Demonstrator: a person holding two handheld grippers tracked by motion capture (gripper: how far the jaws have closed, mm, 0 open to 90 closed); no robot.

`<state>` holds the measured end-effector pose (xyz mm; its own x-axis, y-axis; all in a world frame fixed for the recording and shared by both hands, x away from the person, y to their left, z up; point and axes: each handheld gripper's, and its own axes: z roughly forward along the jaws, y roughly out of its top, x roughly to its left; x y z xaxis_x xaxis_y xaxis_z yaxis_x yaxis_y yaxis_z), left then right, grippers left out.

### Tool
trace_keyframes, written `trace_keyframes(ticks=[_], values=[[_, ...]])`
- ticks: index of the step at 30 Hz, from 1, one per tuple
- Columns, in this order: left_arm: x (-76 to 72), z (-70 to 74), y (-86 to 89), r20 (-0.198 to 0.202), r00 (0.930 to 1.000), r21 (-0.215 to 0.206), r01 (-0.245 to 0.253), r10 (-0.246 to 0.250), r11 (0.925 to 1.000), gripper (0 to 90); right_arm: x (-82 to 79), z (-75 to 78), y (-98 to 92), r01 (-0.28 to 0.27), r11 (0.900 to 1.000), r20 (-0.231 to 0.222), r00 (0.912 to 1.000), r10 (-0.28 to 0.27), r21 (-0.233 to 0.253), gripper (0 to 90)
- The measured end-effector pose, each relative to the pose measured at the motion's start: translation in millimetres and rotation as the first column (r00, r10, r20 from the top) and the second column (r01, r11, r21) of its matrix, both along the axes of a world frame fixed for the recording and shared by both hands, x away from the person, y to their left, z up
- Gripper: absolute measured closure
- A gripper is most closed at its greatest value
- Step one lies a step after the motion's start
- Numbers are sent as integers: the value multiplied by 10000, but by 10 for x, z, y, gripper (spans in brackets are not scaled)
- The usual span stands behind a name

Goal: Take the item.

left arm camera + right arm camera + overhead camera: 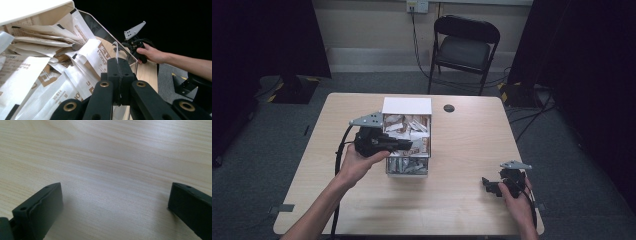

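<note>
my left tool [117, 75] is clamped on the clear plastic drawer front [116, 51] of the white box [406, 106], sachets [50, 75] exposed; right tool [115, 205] rests wide open, empty, on the pale wood counter [462, 150]. picking a sachet remains.

Dim, vignetted room; soft overhead light, close jaws blurred.

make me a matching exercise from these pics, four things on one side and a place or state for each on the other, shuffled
Things:
1. left gripper
2. right gripper
3. paper packets
4. folding chair

Places or states:
A. piled inside the white box
B. open, low over bare table
C. on the floor beyond the table
D. shut on the clear drawer front

Pairs: 1-D, 2-B, 3-A, 4-C
</note>
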<state>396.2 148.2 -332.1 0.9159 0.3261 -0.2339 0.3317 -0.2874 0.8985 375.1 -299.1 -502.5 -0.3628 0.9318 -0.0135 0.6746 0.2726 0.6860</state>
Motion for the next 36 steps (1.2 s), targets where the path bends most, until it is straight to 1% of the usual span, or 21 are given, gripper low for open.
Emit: trace_keyframes(ticks=[8,14,18,20,22,30,34,36], values=[[-8,31,33,102,9999,-53,-90,91,9999,900,0,0,0,-1,10000,0,10000,1,-2,0],[-14,48,52,176,9998,-54,5,-4,10000,900,0,0,0,1,10000,0,10000,-1,-2,0],[-17,66,62,192,9998,-158,-3,6,9999,900,0,0,0,0,10000,5,10000,0,1,0],[-16,76,74,188,9998,-275,16,-11,9996,900,0,0,0,1,10000,5,10000,-1,0,0],[-19,84,84,294,9995,-200,-91,97,9998,900,-1,0,1,6,10000,4,10000,-6,5,0],[-25,118,118,319,9993,-328,-187,197,9993,900,-1,0,1,5,10000,4,10000,-5,5,0],[-38,152,141,430,9988,-383,-212,229,9990,900,-1,0,1,5,10000,3,10000,-5,5,0],[-48,165,154,529,9980,-428,-317,340,9986,900,-1,0,1,7,10000,3,10000,-7,5,0]])
